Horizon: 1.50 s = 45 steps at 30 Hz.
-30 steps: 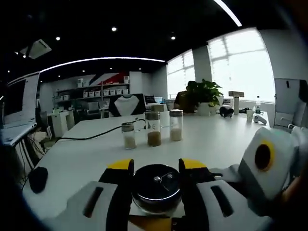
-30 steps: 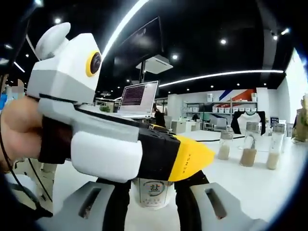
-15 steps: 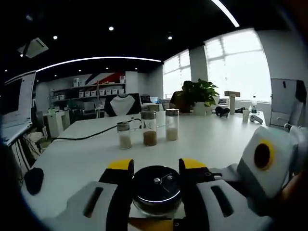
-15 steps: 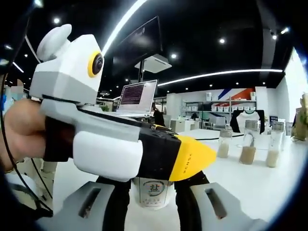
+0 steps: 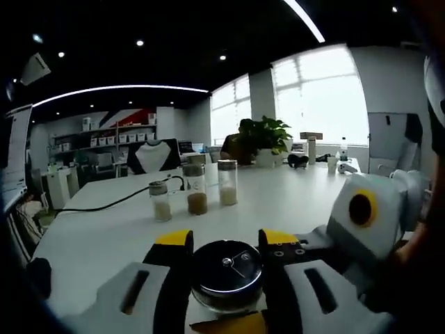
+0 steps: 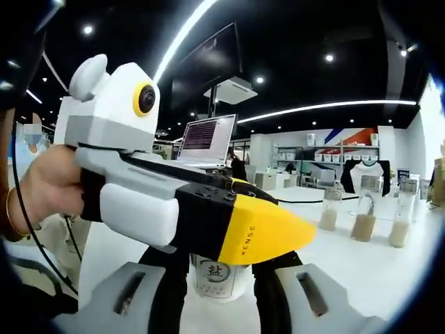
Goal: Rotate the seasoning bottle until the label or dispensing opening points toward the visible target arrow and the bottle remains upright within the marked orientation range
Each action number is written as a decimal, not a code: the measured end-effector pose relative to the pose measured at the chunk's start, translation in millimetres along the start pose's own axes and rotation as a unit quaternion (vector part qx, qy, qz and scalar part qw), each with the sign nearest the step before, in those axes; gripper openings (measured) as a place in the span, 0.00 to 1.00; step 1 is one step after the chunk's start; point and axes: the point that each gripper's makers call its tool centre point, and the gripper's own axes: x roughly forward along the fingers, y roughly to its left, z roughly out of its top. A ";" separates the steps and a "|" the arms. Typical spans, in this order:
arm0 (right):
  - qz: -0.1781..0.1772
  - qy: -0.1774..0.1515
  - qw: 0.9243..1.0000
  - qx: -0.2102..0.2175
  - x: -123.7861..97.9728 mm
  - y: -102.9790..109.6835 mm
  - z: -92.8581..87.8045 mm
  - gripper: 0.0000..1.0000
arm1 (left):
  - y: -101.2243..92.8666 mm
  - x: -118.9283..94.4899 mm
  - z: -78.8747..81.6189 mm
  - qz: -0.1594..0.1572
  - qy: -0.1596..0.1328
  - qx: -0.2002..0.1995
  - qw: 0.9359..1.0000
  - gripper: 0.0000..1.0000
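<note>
The seasoning bottle [image 6: 212,275] stands upright on the white table, a white label with a green character facing the right gripper view. Its dark round lid [image 5: 227,273] sits between the yellow-tipped fingers [image 5: 174,239] of my left gripper [image 5: 226,240], which is shut on it. My right gripper [image 6: 221,280] is shut on the bottle's body, its black jaws against both sides. The left gripper [image 6: 268,233] crosses the right gripper view from the left, held by a hand. The right gripper's body [image 5: 361,219] shows at the right. A yellow patch [image 5: 226,324] lies under the bottle.
Three glass jars of powder [image 5: 197,196] stand in a row farther back on the table [image 5: 104,236], with a black cable [image 5: 115,202] beside them. A laptop [image 6: 205,139] sits behind the left gripper. A potted plant [image 5: 268,142] stands at the far end.
The left gripper view's background has slid left, so that camera turned. In the right gripper view the left gripper has tilted, its yellow tip lower and further right. Both stay shut on the bottle.
</note>
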 end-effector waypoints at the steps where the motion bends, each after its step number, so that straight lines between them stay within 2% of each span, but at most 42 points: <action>1: 0.002 0.000 1.000 0.000 0.1 0.3 -0.1 0.33 | -3.5 0.4 0.0 -0.008 0.001 0.003 1.000 0.39; 2: 0.005 0.001 1.000 -0.003 0.1 1.1 -0.3 0.34 | -8.8 0.1 -0.6 -0.027 0.004 0.015 1.000 0.39; 4: 0.007 0.002 1.000 -0.002 0.6 2.0 -0.2 0.34 | -8.0 -1.5 -0.5 -0.028 0.001 0.009 1.000 0.39; 9: 0.017 0.003 1.000 0.006 2.1 5.2 -0.9 0.34 | -13.7 -4.4 -1.9 -0.056 0.008 0.016 0.998 0.39; 10: 0.020 0.007 1.000 0.003 2.6 6.6 -2.0 0.34 | -16.9 -5.9 -4.5 -0.068 0.017 0.023 0.997 0.39; 15: 0.031 0.016 0.999 0.002 3.5 11.3 -6.2 0.34 | -18.8 -8.7 -8.9 -0.078 0.027 0.036 0.996 0.39; 25: 0.056 0.024 0.998 0.015 5.4 20.2 -10.7 0.34 | -20.9 -16.1 -14.3 -0.109 0.033 0.032 0.993 0.39; 28: 0.058 0.026 0.998 0.011 5.9 21.8 -11.4 0.34 | -22.8 -17.6 -15.6 -0.122 0.037 0.050 0.991 0.39; 34: 0.058 0.028 0.998 0.009 6.8 22.7 -11.6 0.34 | -21.6 -19.7 -14.8 -0.134 0.032 0.047 0.989 0.39; 45: 0.041 0.029 0.999 -0.005 15.8 25.0 -8.2 0.33 | -13.1 -24.1 -12.5 -0.137 0.022 0.052 0.989 0.39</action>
